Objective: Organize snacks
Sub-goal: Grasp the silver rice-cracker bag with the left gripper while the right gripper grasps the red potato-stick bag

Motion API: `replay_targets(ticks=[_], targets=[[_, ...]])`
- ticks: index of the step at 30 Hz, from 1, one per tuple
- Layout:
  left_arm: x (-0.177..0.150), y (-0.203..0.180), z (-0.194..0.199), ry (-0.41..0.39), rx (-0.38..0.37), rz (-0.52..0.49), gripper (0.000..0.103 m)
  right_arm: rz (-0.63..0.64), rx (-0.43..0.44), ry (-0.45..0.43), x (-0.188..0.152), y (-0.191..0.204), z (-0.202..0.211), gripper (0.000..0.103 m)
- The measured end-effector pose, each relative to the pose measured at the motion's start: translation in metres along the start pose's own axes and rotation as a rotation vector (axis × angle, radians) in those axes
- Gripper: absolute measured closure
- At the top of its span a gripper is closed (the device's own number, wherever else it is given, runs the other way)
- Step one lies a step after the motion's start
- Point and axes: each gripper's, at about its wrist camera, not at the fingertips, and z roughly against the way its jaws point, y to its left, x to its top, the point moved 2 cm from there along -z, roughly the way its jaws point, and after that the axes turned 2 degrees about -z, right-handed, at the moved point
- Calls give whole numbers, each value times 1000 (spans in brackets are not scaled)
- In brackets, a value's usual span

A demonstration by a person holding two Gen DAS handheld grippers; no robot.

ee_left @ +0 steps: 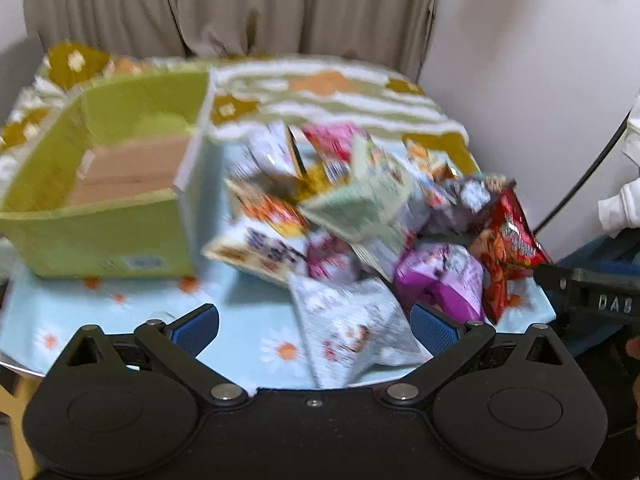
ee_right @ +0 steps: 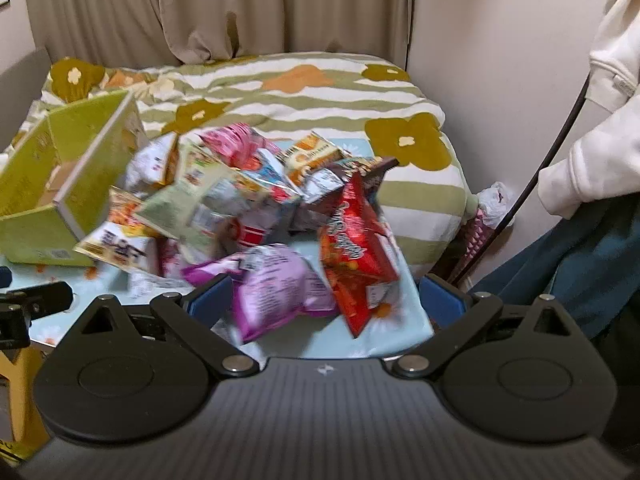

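Observation:
A pile of snack packets (ee_left: 352, 208) lies on a small table with a light blue daisy cloth (ee_left: 248, 344). A green cardboard box (ee_left: 100, 184) stands open at the pile's left; it also shows in the right wrist view (ee_right: 60, 184). My left gripper (ee_left: 316, 332) is open, low at the table's near edge, with a pale blue packet (ee_left: 352, 332) between its fingers, untouched. My right gripper (ee_right: 326, 300) is open at the near right edge, a purple packet (ee_right: 280, 284) and a red chips bag (ee_right: 356, 248) just ahead of it. Both views are blurred.
A bed with a striped flower blanket (ee_right: 320, 92) lies behind the table, beige curtains (ee_right: 200, 8) beyond. A white wall (ee_right: 500, 80) is at the right. The person's white sleeve (ee_right: 600, 128) and a black cable (ee_right: 560, 136) hang at the right.

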Motion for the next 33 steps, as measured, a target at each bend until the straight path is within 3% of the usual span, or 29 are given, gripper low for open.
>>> replay_targets(ticks=[16,22,26,33], targets=[[-7,-22,-106,146,-16,116,0,15,82,100,17,-38,-97,0],[-11,-17,-130,183,-42,175,8,0,129,143,20,-43,-116,0],[-19,-7,-143,210,-76,242,22,21,144,158,24,-41,-127,0],[-23,-11,-138,184,-42,211,27,23,169,188,29,-39,-143,12]])
